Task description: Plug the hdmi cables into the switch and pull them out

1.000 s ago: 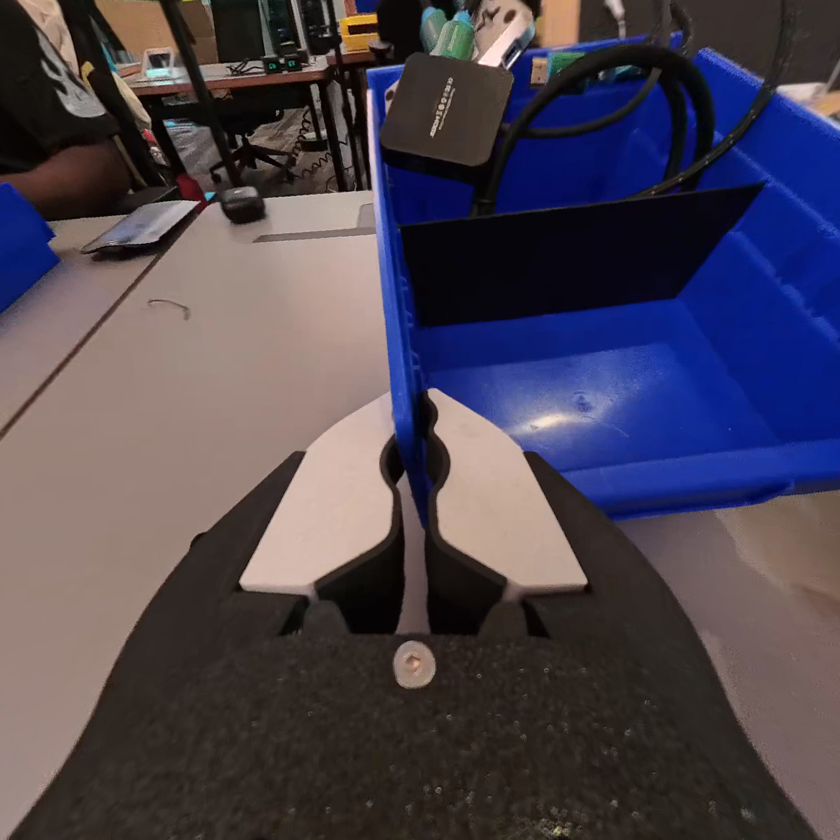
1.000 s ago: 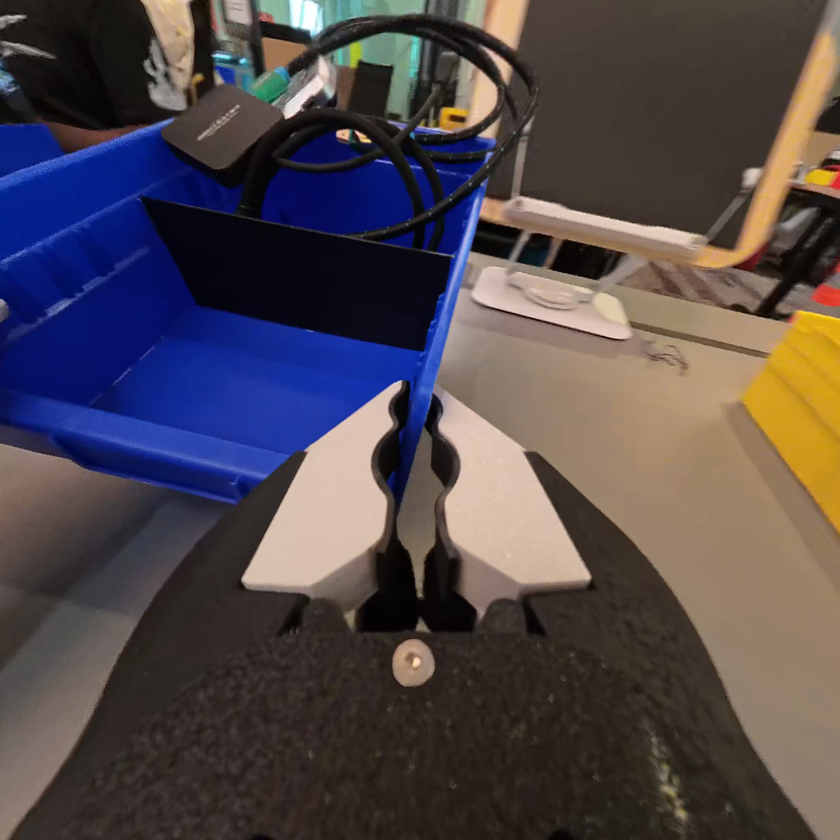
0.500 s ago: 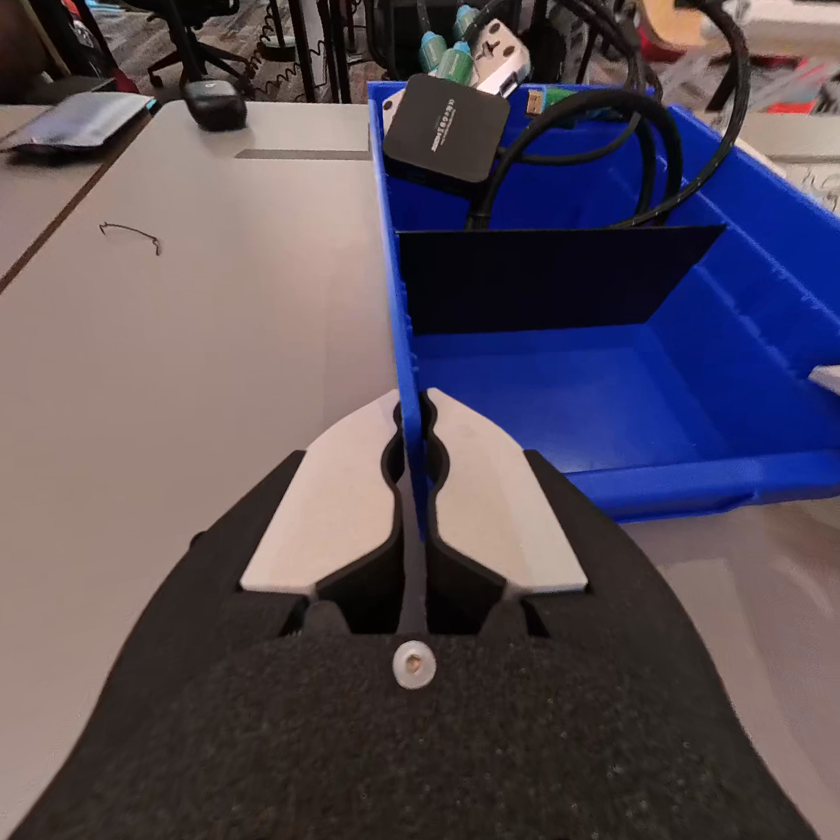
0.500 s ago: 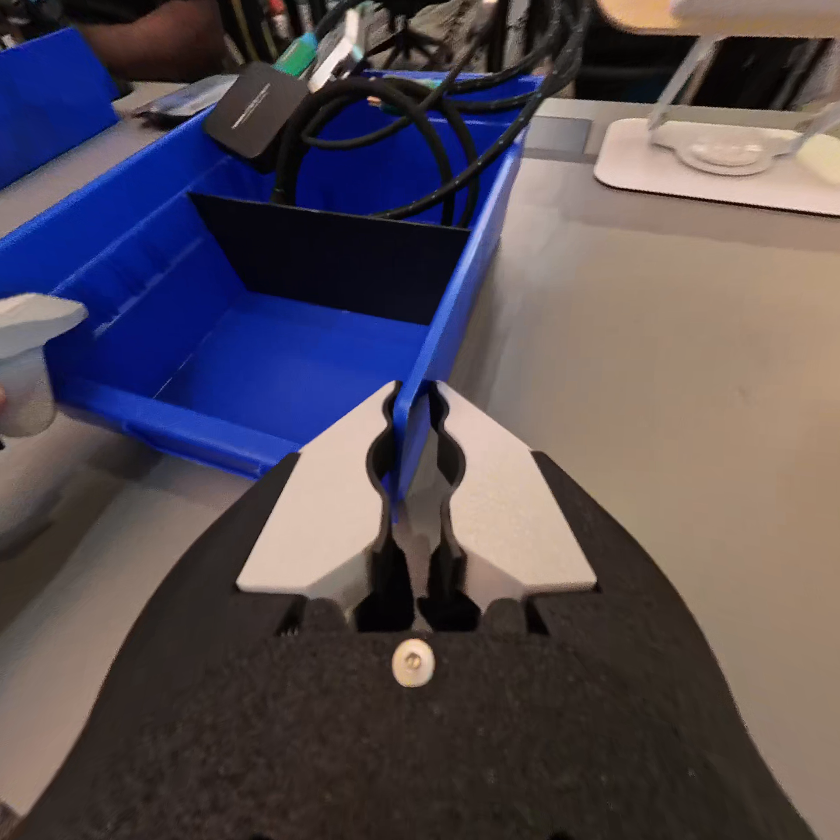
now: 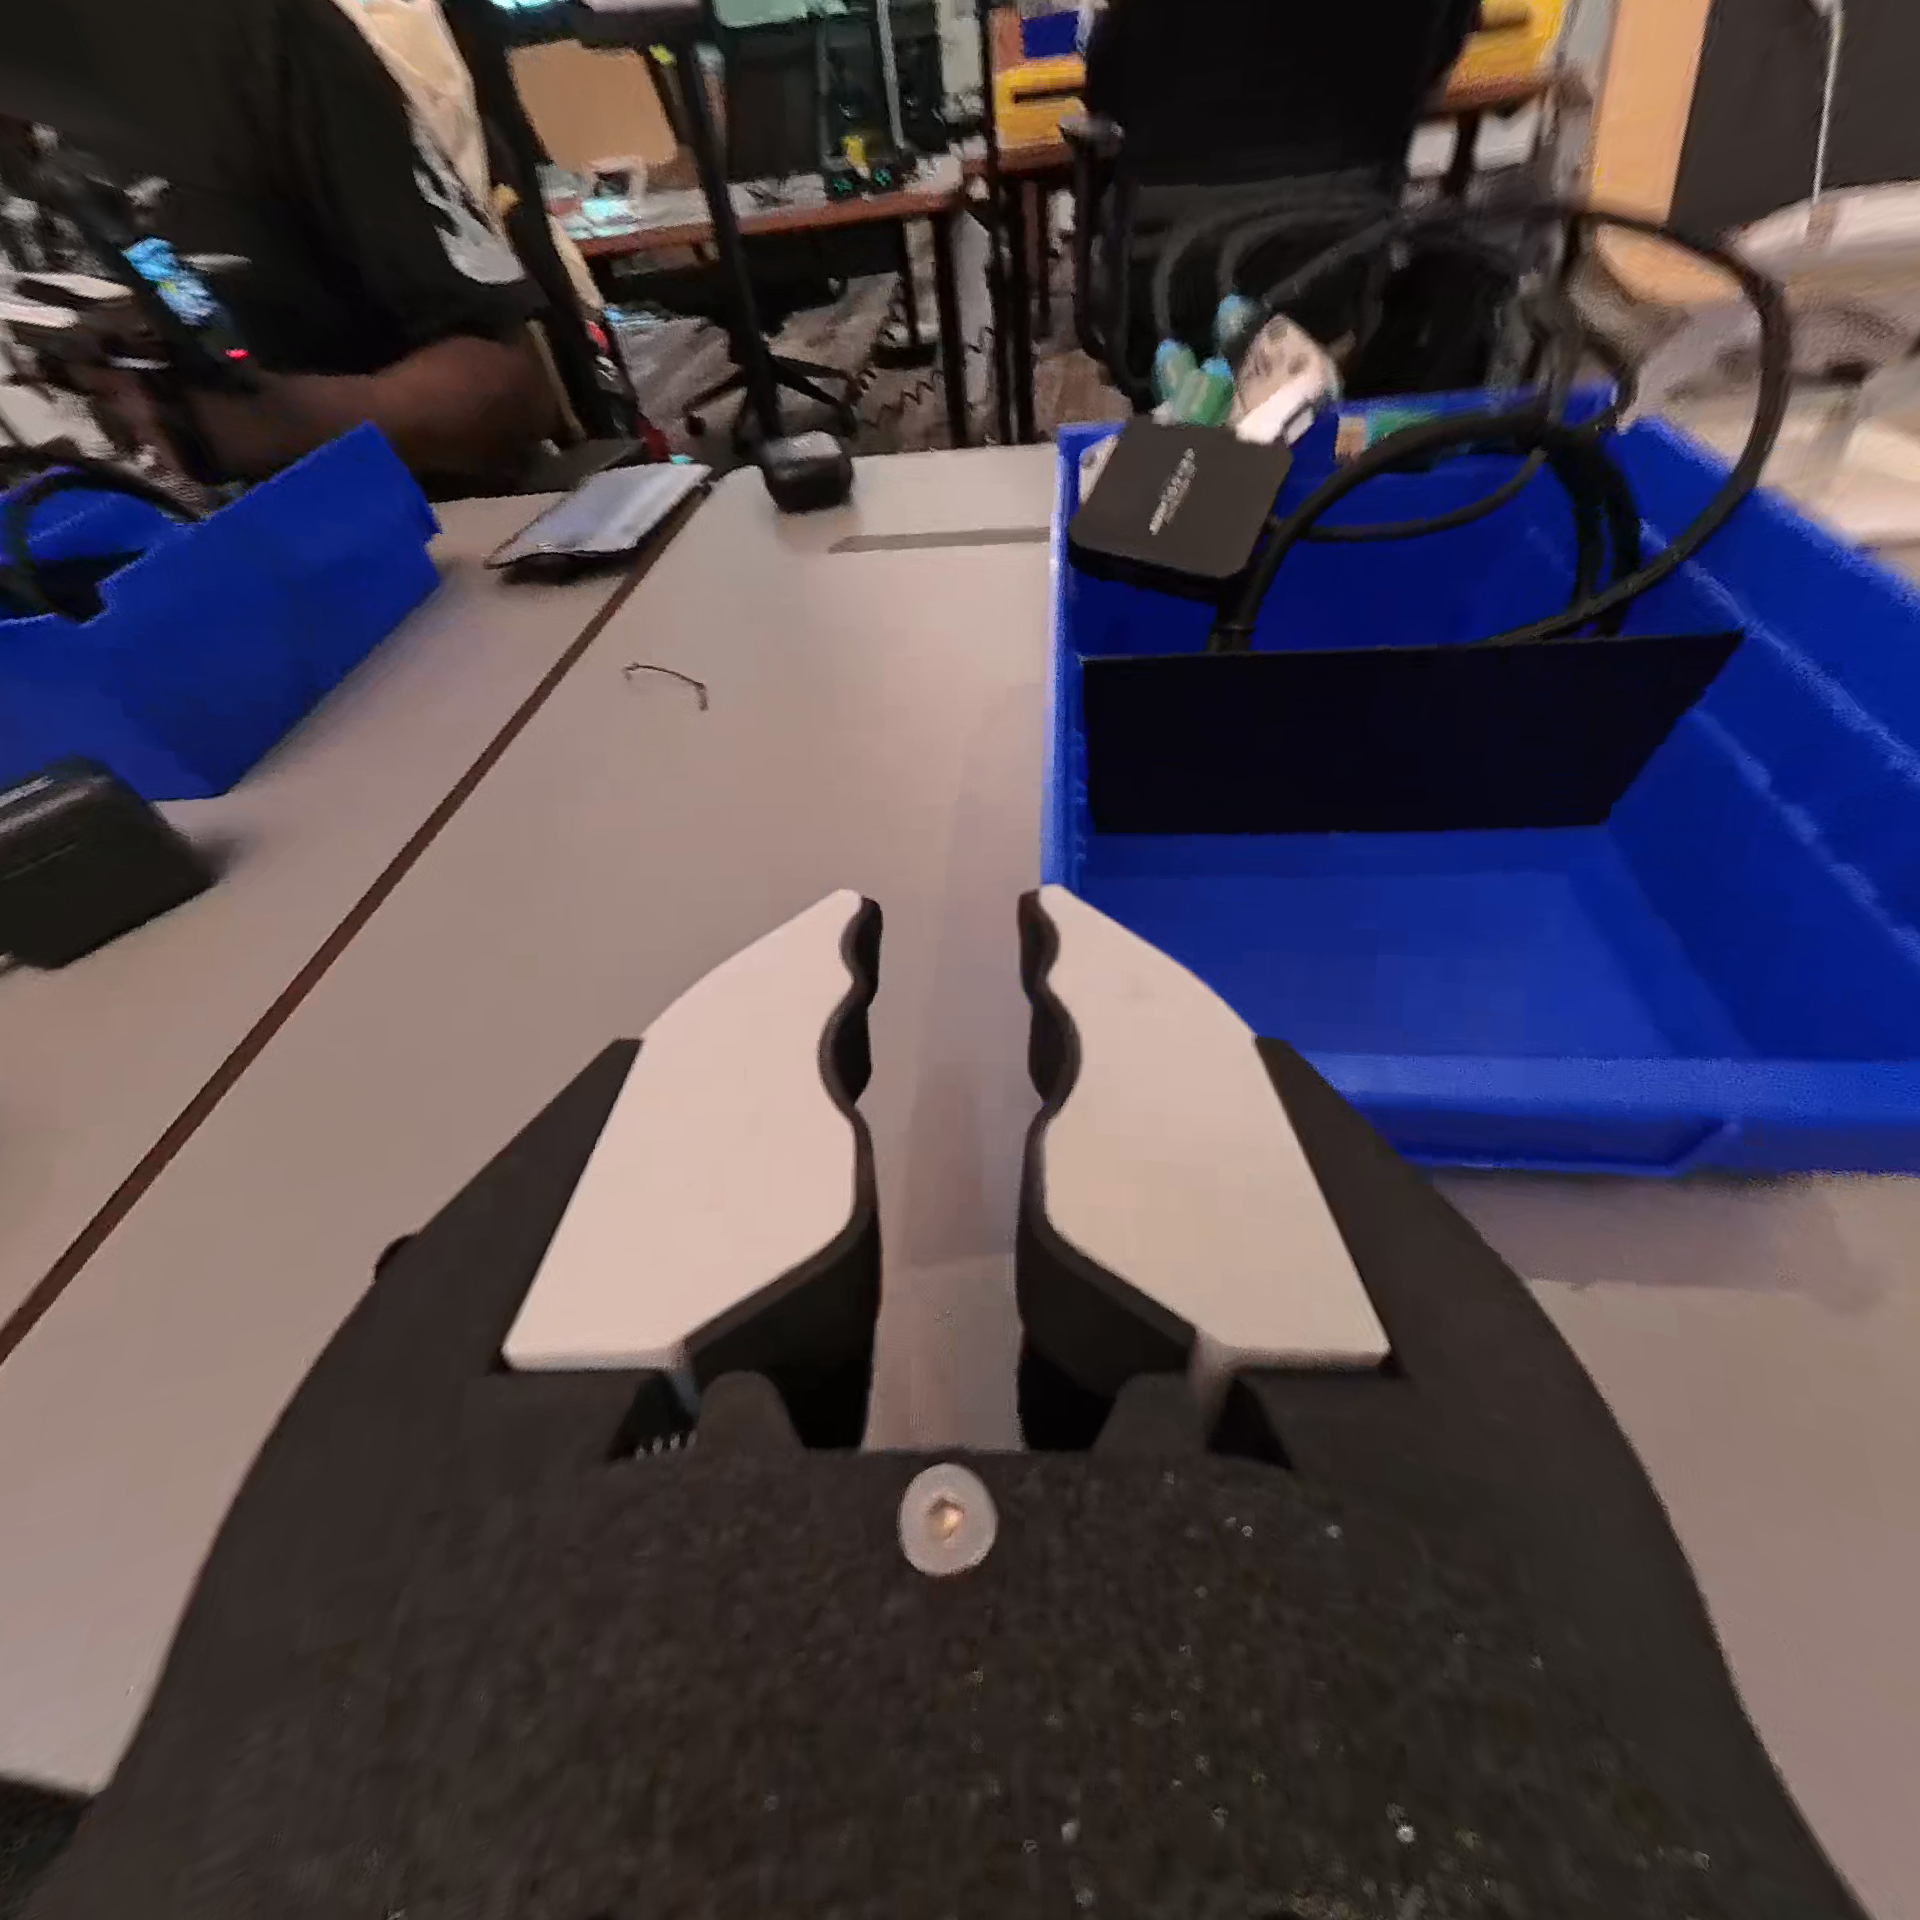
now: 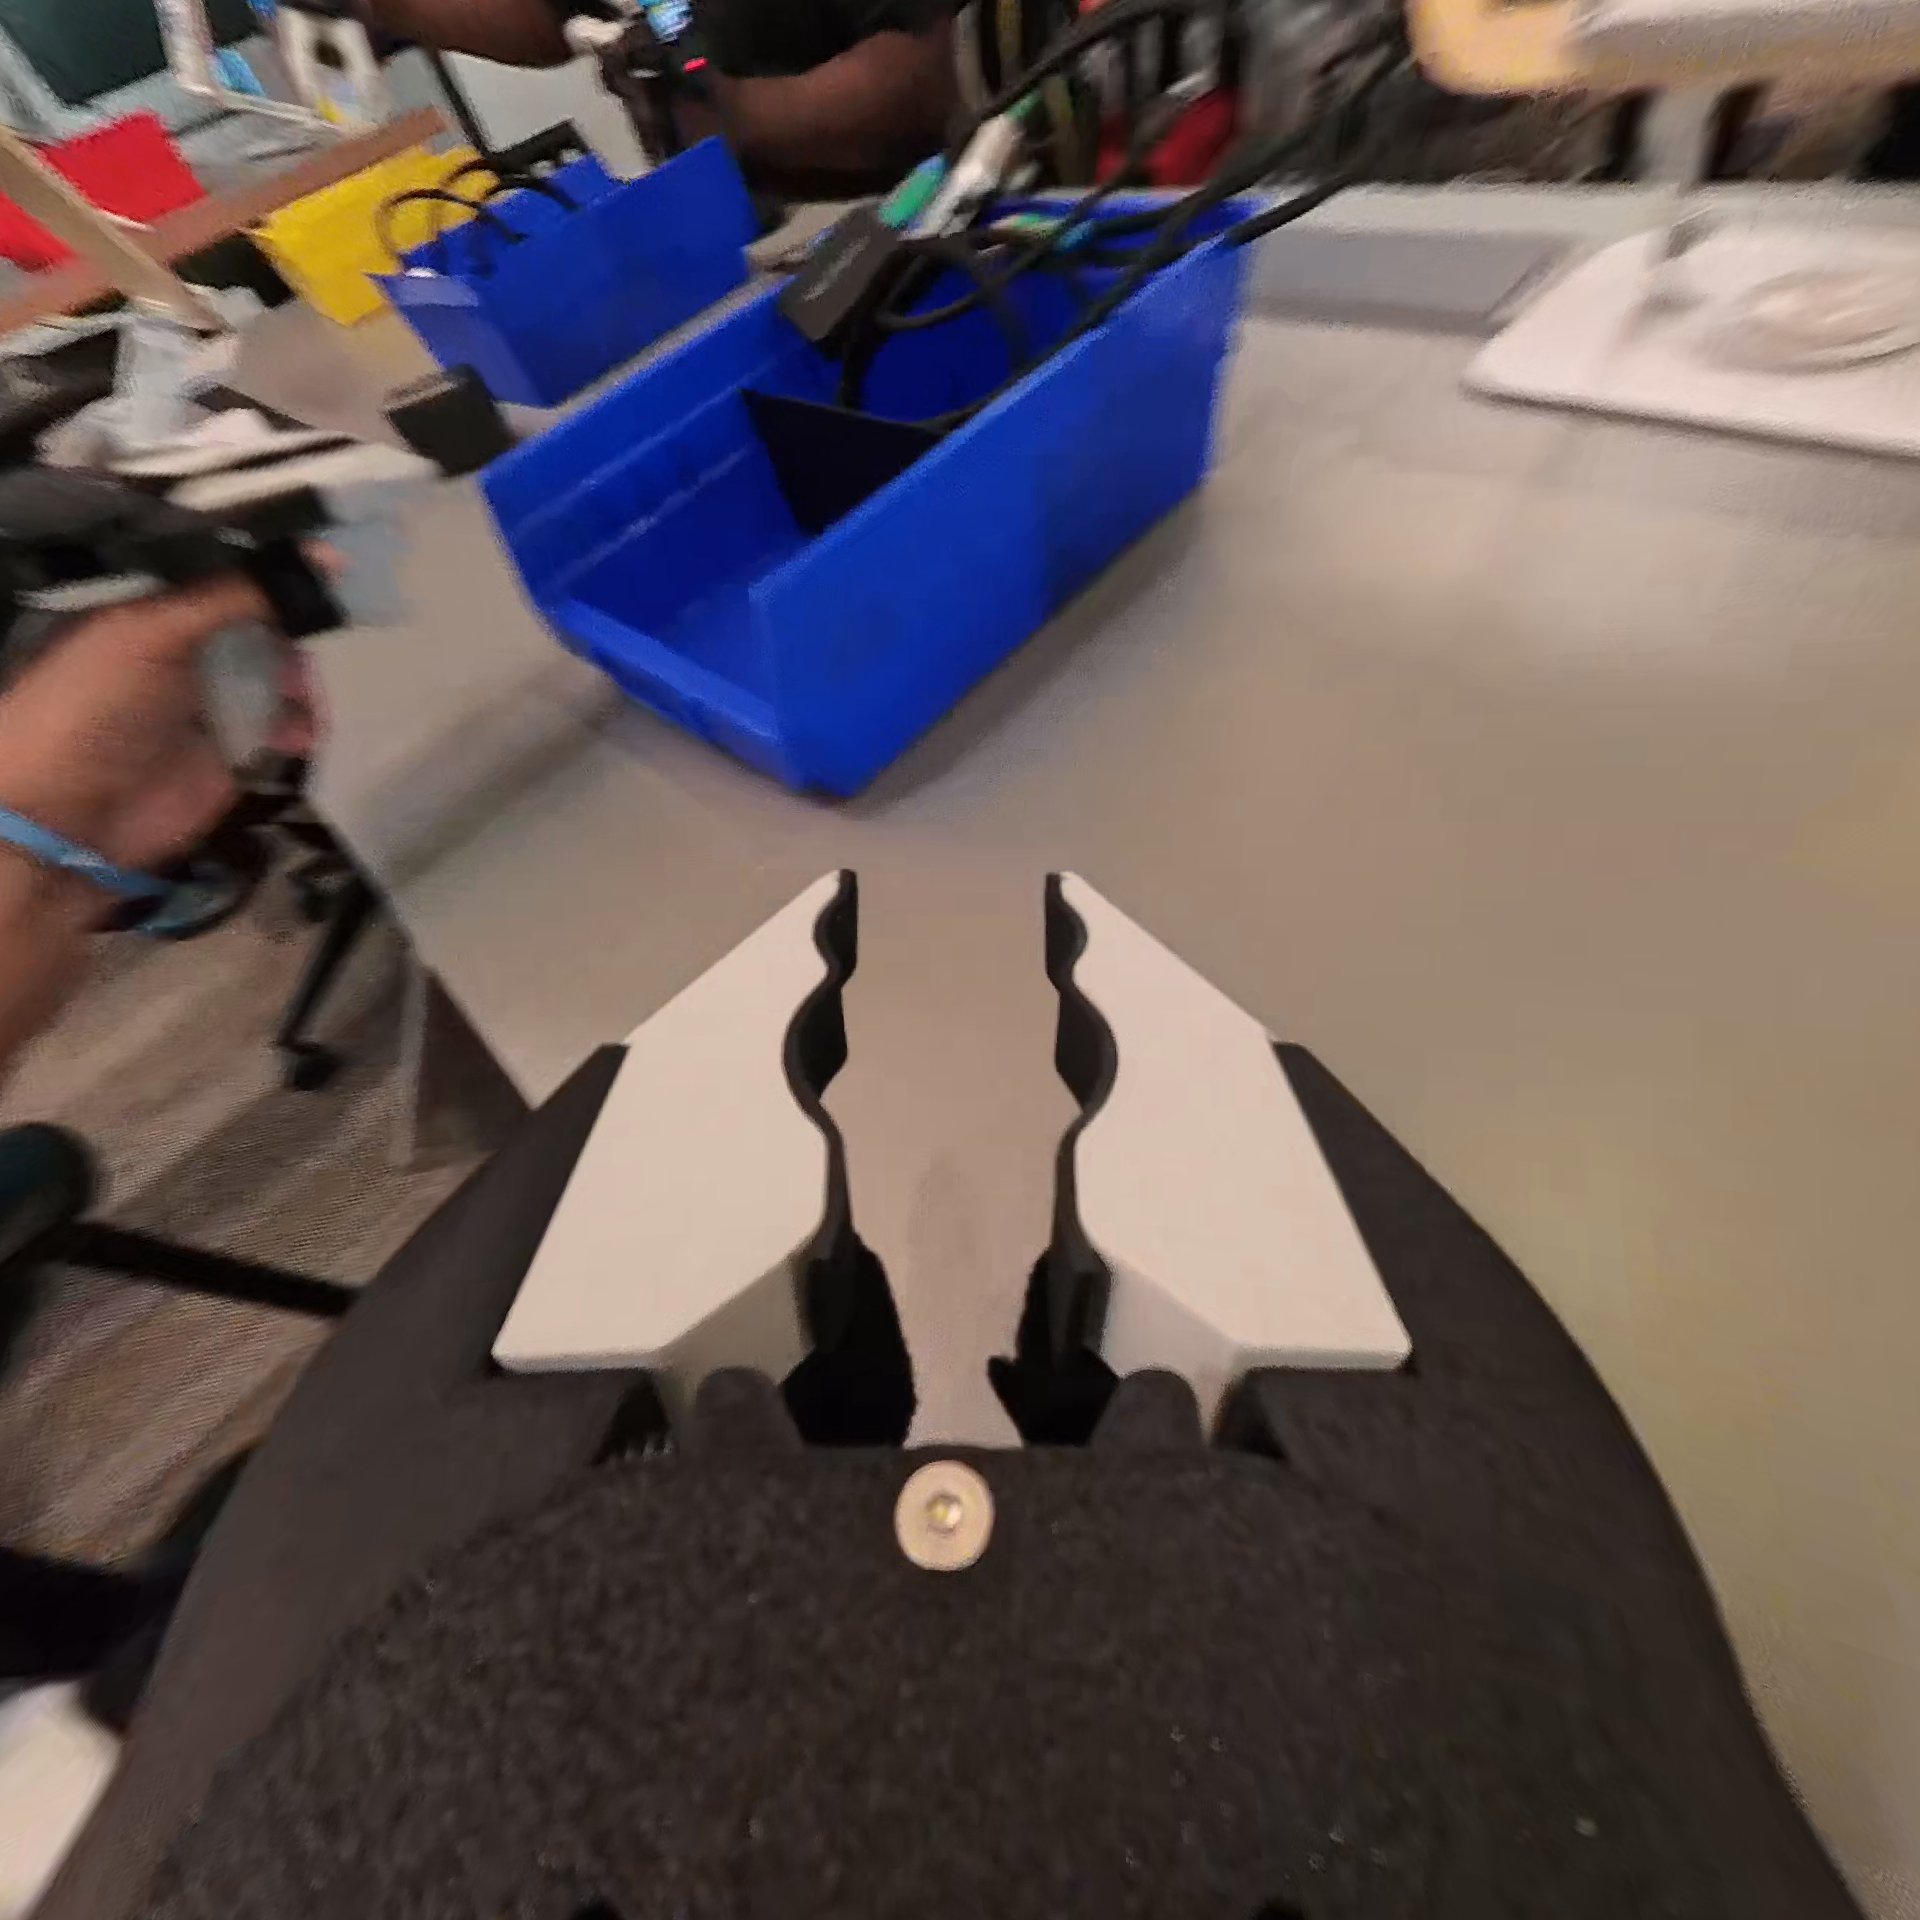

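Observation:
A blue bin (image 5: 1507, 1101) stands on the grey table, split by a dark divider (image 5: 1371, 738). A black square switch (image 5: 1179, 504) leans on its far left rim, with black HDMI cables (image 5: 1590, 520) coiled in the far compartment. The near compartment is empty. My left gripper (image 5: 948, 914) is open and empty, just left of the bin's near left corner. My right gripper (image 6: 951, 883) is open and empty, back from the bin (image 6: 935, 582), whose switch (image 6: 844, 272) and cables (image 6: 1143, 223) show blurred at its far end.
A second blue bin (image 5: 208, 634) and a black box (image 5: 83, 862) lie at the left. A phone (image 5: 603, 514) and a small black case (image 5: 805, 468) lie farther back, near a seated person (image 5: 312, 208). A white stand base (image 6: 1714, 343) sits right of the bin. A hand (image 6: 114, 727) holds the other gripper at left. The gap from one gripper's tips to the other's is roughly 35 cm. From my left tips it is roughly 20 cm to the black square switch (image 5: 1179, 504); from my right, 40 cm. Look for it in the right wrist view (image 6: 825, 280) too.
Both grippers have let go of the bin's side walls and opened. The right gripper has pulled well back from the bin; the left has shifted to the bin's left.

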Demonstrator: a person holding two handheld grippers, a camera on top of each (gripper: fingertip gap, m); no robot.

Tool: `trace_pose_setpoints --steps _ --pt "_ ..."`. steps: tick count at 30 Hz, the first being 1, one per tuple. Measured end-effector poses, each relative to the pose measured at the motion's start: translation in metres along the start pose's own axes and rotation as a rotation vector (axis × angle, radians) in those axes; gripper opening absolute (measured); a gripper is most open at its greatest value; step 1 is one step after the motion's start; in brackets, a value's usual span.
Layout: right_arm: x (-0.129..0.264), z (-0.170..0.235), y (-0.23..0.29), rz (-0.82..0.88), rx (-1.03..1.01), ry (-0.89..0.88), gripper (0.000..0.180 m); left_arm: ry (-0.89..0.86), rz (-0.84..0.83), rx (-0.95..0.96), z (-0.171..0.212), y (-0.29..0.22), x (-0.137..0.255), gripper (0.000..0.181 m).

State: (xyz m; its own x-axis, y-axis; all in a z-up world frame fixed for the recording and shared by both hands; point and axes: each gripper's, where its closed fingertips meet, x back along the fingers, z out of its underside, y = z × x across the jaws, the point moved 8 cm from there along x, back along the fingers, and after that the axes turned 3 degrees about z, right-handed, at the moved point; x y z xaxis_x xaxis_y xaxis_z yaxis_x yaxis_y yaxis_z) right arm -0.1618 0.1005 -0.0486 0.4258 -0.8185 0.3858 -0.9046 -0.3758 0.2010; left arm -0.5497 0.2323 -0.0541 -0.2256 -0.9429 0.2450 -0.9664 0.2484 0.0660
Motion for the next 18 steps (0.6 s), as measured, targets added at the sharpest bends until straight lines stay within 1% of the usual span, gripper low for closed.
trace_pose_setpoints --steps 1,3,5,7,8,10,11,12,13,15,18 --pt "0.015 0.003 -0.018 0.045 0.019 -0.034 0.036 -0.033 -0.001 0.053 -0.004 -0.003 0.007 0.023" --pt "0.045 0.011 -0.054 0.142 -0.037 -0.122 0.035 -0.07 0.06 0.194 -0.011 -0.015 0.019 0.022" --pt "0.076 0.025 -0.086 0.193 -0.15 -0.225 0.035 -0.059 0.152 0.316 -0.006 -0.034 0.027 0.022" --pt "0.106 0.04 -0.111 0.212 -0.184 -0.365 0.035 -0.027 0.228 0.356 0.008 -0.058 0.031 0.022" --pt "0.118 0.043 -0.124 0.259 -0.177 -0.411 0.036 -0.011 0.252 0.354 0.016 -0.07 0.032 0.022" --pt "0.137 0.046 -0.146 0.346 -0.13 -0.394 0.036 0.011 0.34 0.328 0.023 -0.094 0.033 0.022" --pt "0.145 0.046 -0.156 0.399 -0.108 -0.402 0.036 0.015 0.399 0.293 0.022 -0.104 0.033 0.017" --pt "0.152 0.046 -0.167 0.468 -0.095 -0.418 0.036 0.014 0.415 0.244 0.023 -0.112 0.032 0.018" --pt "0.158 0.047 -0.177 0.533 -0.088 -0.43 0.036 0.017 0.392 0.197 0.025 -0.116 0.029 0.022" --pt "0.162 0.052 -0.191 0.609 -0.067 -0.393 0.036 0.037 0.394 0.147 0.026 -0.122 0.026 0.022" --pt "0.162 0.057 -0.204 0.681 -0.053 -0.31 0.038 0.048 0.396 0.161 0.021 -0.118 0.022 0.022"
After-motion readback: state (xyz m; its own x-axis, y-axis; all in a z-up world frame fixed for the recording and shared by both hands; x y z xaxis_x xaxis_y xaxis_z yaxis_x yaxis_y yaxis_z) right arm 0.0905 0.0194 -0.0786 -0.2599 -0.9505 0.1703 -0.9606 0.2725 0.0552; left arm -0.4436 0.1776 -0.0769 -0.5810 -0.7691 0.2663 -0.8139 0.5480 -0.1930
